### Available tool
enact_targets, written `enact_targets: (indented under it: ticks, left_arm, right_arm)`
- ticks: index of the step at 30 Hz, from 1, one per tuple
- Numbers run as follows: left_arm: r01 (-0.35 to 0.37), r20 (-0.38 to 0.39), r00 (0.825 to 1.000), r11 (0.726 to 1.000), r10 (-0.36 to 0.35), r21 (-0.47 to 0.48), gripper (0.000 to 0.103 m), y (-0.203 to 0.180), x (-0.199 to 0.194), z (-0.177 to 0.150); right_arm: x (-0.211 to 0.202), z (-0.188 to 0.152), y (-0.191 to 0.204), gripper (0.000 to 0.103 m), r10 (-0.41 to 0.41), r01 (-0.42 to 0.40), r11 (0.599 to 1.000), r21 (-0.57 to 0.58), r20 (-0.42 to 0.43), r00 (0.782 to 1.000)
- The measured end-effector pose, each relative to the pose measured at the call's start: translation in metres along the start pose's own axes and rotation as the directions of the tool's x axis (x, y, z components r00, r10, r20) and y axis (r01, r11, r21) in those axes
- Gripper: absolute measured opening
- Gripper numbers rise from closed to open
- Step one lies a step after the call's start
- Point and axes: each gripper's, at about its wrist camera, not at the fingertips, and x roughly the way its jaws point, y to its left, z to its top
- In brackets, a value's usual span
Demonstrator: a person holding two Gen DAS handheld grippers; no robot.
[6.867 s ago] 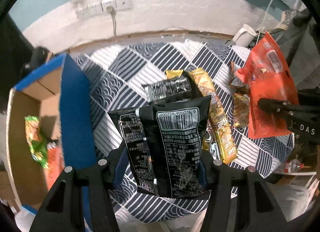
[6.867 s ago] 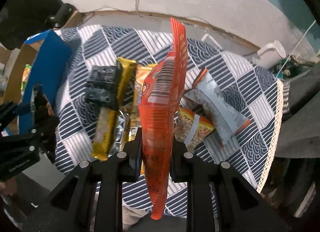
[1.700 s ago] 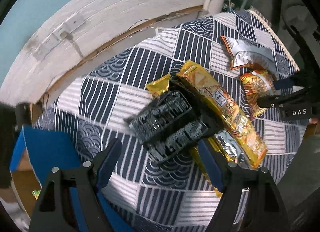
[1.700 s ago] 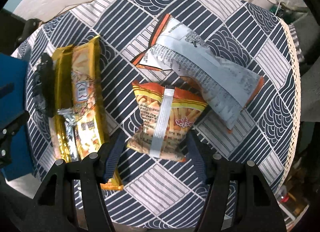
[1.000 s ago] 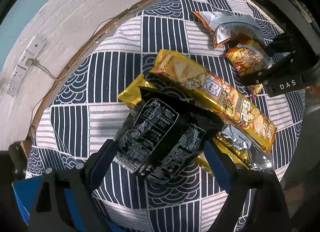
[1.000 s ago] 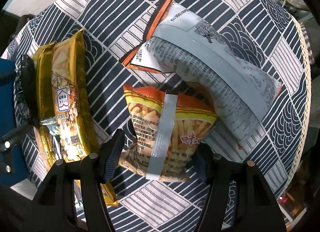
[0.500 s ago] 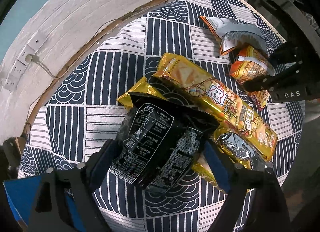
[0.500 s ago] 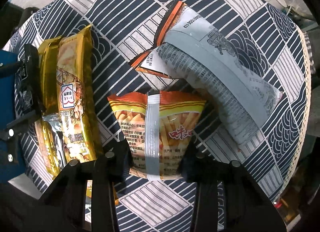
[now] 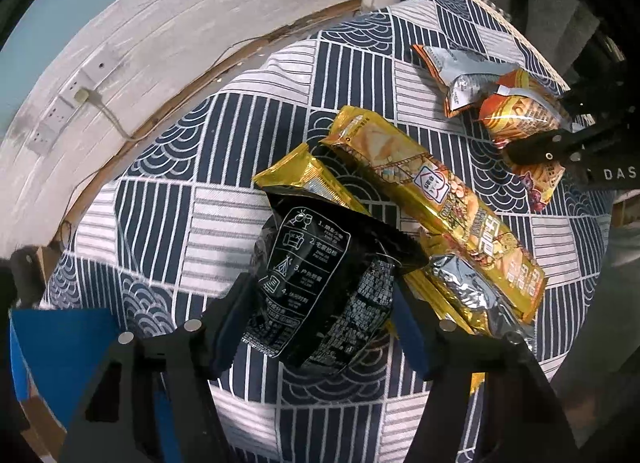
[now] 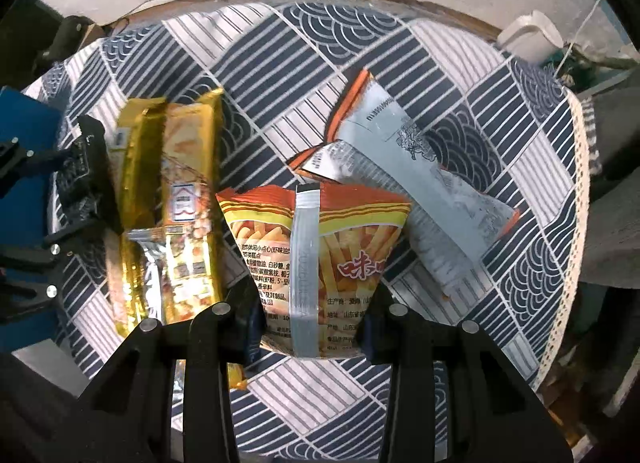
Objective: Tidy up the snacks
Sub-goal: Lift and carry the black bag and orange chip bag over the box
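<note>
Both claws pinch packets: left claw black packet, right claw orange packet.

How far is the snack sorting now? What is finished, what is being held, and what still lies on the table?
Done: cannot tell; the inside of the blue box is hidden. In hand: the right tool grips the orange fries bag; the left tool is closing on the black bag, pads at its sides. Left: the gold packs and the silver bag on the cloth.
</note>
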Motion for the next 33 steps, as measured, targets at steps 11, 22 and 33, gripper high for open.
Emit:
enact_targets:
  ticks: [11, 22, 33]
  left_arm:
    - [-0.013, 0.012, 1.0, 0.987, 0.015, -0.162, 0.068, 0.004, -0.044, -0.018]
    - [0.025, 0.135, 0.991, 0.938, 0.023, -0.345, 0.068, 0.008, -0.105, -0.048]
    - [0.041, 0.209, 0.975, 0.863, 0.075, -0.503, 0.068, 0.038, -0.148, -0.096]
  right_arm:
    - [-0.057, -0.015, 0.033, 0.036, 0.004, 0.001, 0.999, -0.054, 0.096, 0.995]
    - [-0.104, -0.019, 0.066, 0.036, 0.052, -0.029, 0.992, -0.124, 0.189, 0.981]
    - [-0.137, -0.026, 0.1, 0.036, 0.115, -0.071, 0.981, -0.183, 0.244, 0.963]
